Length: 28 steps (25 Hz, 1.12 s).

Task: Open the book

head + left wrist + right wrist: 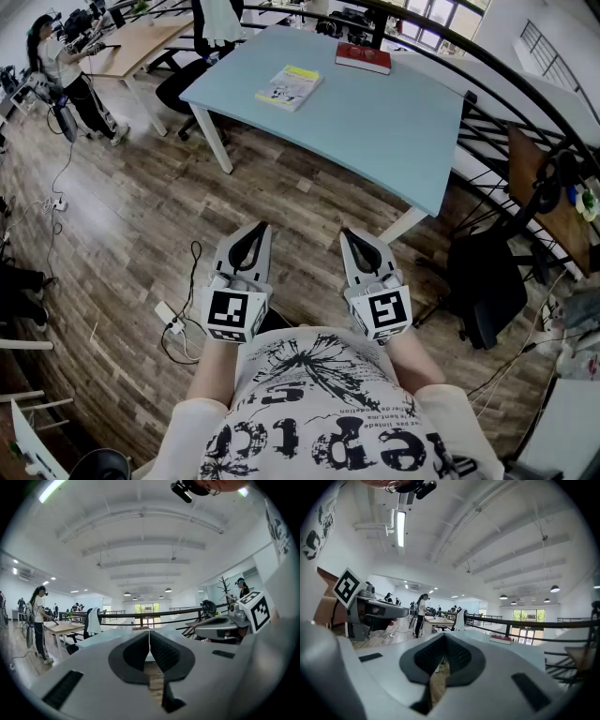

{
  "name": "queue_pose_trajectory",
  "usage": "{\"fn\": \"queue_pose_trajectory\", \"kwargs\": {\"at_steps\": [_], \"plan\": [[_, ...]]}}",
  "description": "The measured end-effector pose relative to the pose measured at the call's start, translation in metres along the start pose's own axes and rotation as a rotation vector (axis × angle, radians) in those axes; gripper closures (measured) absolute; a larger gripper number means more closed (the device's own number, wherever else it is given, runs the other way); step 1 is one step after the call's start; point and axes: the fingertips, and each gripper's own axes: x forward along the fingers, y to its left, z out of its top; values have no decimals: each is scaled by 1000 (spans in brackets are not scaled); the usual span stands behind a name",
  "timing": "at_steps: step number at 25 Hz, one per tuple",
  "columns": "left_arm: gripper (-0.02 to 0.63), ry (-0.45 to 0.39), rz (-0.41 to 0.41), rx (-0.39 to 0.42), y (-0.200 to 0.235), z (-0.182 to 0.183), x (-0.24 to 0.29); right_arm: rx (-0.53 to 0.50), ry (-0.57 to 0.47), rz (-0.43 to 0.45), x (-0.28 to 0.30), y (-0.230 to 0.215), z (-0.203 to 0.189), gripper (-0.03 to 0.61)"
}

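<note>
Two closed books lie on the pale blue table point(375, 122): one with a white and yellow cover point(289, 86) near the far left edge, and a red book point(364, 58) at the far side. The red book point(502, 639) also shows in the right gripper view. Both grippers are held close to the person's body, well short of the table, pointing level toward it. My left gripper point(258, 230) point(149, 637) is shut with nothing between its pads. My right gripper point(349, 234) point(444, 638) is also shut and empty.
Wooden floor lies between me and the table. A black office chair point(483, 281) stands to the right by a black railing point(506, 84). A power strip and cables point(172, 319) lie on the floor at left. A person point(66, 75) works at a wooden desk point(141, 42) far left.
</note>
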Motion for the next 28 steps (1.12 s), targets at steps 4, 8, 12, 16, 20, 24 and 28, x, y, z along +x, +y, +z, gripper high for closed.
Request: {"fn": "queue_pose_trajectory", "kwargs": {"at_steps": [4, 8, 12, 16, 20, 24, 28], "plan": [[592, 9, 0, -6, 0, -3, 0, 5, 5, 2, 0, 0, -2, 569], [592, 18, 4, -15, -1, -10, -3, 6, 12, 8, 0, 2, -8, 569], [592, 28, 10, -19, 0, -14, -5, 18, 19, -2, 0, -1, -13, 569], [592, 41, 21, -22, 9, -18, -4, 54, 20, -28, 8, -6, -15, 568], [592, 58, 36, -33, 29, -27, -1, 59, 37, -18, 26, 1, -23, 568], [592, 64, 34, -55, 53, -38, 16, 53, 54, -17, 52, 3, -31, 568], [592, 59, 4, -64, 84, -44, 50, 64, 68, -51, 88, -5, -38, 568]]}}
